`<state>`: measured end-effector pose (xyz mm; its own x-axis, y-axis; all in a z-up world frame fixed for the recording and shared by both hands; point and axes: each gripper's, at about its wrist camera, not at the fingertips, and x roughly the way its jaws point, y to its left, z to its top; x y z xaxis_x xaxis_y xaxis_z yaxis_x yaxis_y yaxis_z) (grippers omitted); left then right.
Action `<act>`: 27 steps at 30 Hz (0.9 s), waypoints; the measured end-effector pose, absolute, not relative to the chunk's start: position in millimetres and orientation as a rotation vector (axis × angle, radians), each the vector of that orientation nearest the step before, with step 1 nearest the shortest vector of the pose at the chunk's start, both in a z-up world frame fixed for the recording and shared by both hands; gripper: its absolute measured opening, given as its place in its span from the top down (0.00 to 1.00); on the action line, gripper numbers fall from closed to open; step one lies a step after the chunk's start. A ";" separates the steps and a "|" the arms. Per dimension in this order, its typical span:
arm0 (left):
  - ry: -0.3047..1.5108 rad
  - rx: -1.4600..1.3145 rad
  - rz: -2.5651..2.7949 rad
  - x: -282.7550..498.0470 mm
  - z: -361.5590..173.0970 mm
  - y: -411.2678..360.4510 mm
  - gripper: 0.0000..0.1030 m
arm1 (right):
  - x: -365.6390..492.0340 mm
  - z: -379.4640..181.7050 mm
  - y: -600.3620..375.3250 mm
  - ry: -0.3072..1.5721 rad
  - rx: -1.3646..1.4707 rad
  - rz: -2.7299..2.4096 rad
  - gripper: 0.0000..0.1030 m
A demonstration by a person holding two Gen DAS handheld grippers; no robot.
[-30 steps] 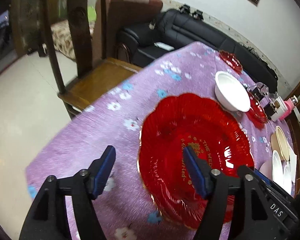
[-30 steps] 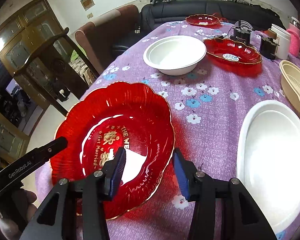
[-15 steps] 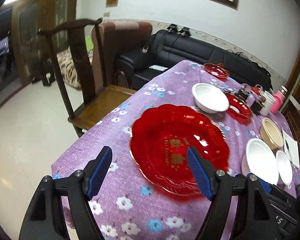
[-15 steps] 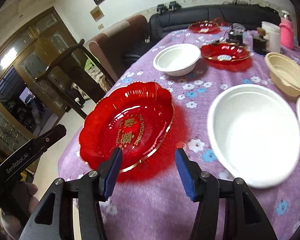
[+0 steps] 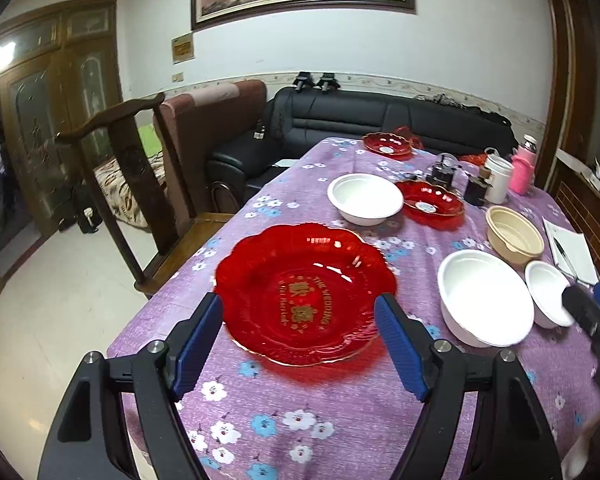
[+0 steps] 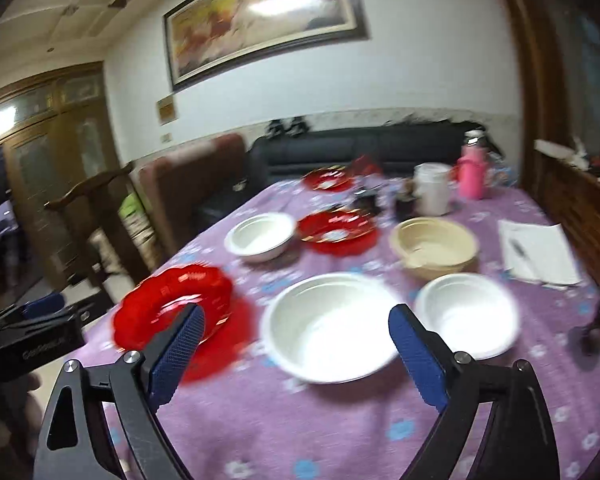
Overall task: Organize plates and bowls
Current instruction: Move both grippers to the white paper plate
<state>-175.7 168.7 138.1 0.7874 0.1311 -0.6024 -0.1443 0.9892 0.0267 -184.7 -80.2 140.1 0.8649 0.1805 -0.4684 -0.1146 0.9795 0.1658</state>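
A big red scalloped plate [image 5: 306, 294] [image 6: 176, 304] with gold lettering lies on the purple flowered tablecloth [image 5: 284, 420]. My left gripper [image 5: 300, 344] hovers open above the plate's near rim, nothing between its blue pads. Right of the plate stand a large white bowl [image 5: 486, 298] [image 6: 332, 326] and a small white bowl [image 5: 548, 298] [image 6: 466, 316]. My right gripper [image 6: 296, 354] is above the table in front of the large white bowl, its jaws opening with nothing held. Farther back are another white bowl [image 5: 365, 199], two small red dishes [image 5: 430, 203] [image 5: 388, 145] and a beige bowl [image 5: 514, 236].
Jars, a white cup [image 5: 498, 178] and a pink bottle [image 5: 522, 166] crowd the far right of the table. A paper with a pen [image 5: 570, 252] lies at the right edge. A wooden chair [image 5: 140, 184] stands at the table's left side, a black sofa [image 5: 380, 120] behind.
Both grippers have pulled back and risen from the red plate, which now lies free on the cloth. The right gripper has spread its jaws wide and swung right to face the white bowl.
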 end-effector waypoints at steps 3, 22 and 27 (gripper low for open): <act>0.643 0.013 0.142 -173.3 141.9 160.0 0.25 | -174.1 144.4 -108.3 0.525 0.193 0.120 0.07; 0.758 -0.087 -0.018 -18.7 189.9 173.4 0.24 | -32.4 141.7 -159.2 0.761 0.321 0.120 0.07; 0.878 -0.137 -0.012 58.5 162.4 185.9 0.24 | 24.0 133.3 -122.8 0.848 0.317 0.201 0.07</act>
